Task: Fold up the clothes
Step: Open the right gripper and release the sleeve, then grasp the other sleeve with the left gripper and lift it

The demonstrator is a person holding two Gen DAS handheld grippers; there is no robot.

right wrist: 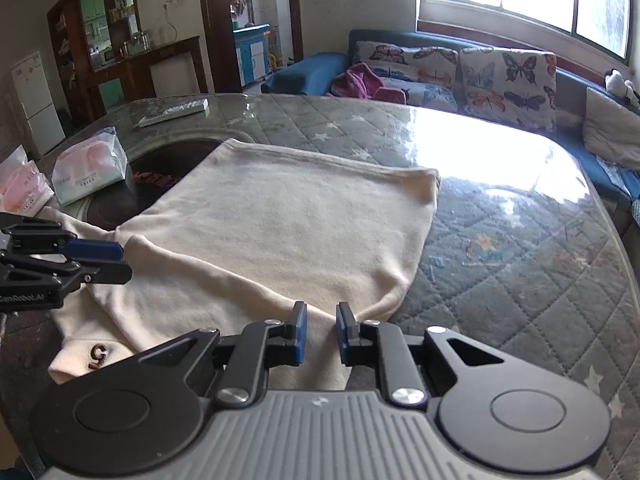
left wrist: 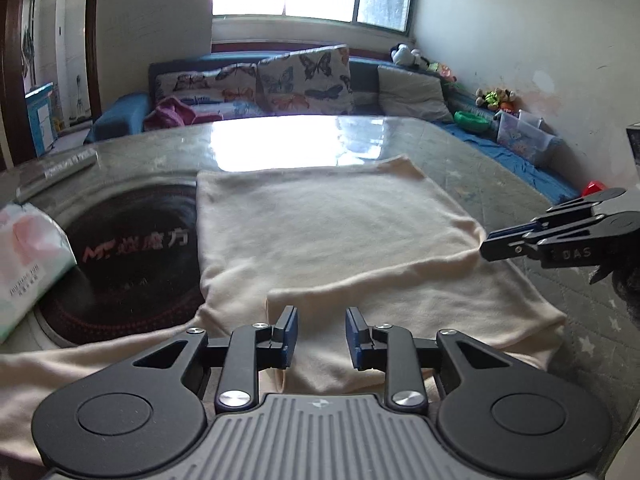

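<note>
From the left wrist, the left gripper (left wrist: 321, 334) is hanging low over the near part of the cloth (left wrist: 332, 224), pointing level across it toward the sofa (left wrist: 120, 114). Its jaws are standing apart with a clear gap, and nothing is sitting between them; cream fabric is showing through the gap. The cloth is lying spread on the table (left wrist: 500, 168), its far part already doubled into a flat square, its near part trailing toward the camera. Left of the cloth a dark round plate (left wrist: 132, 256) is showing under the glass, and a tissue pack (left wrist: 28, 256) is resting at its left rim. At the cloth's right edge the right gripper (left wrist: 490, 245) is reaching in sideways, tips just at the fold; whether it is pinching fabric I cannot tell here.

From the right wrist, the right gripper (right wrist: 321, 332) is tilting slightly down at the cloth's (right wrist: 280, 216) near right corner. Its jaws are parted by a narrow gap, with fabric lying below them, none gripped. At the cloth's left side the left gripper (right wrist: 116, 262) is coming in level, just above the loose sleeve.
</note>
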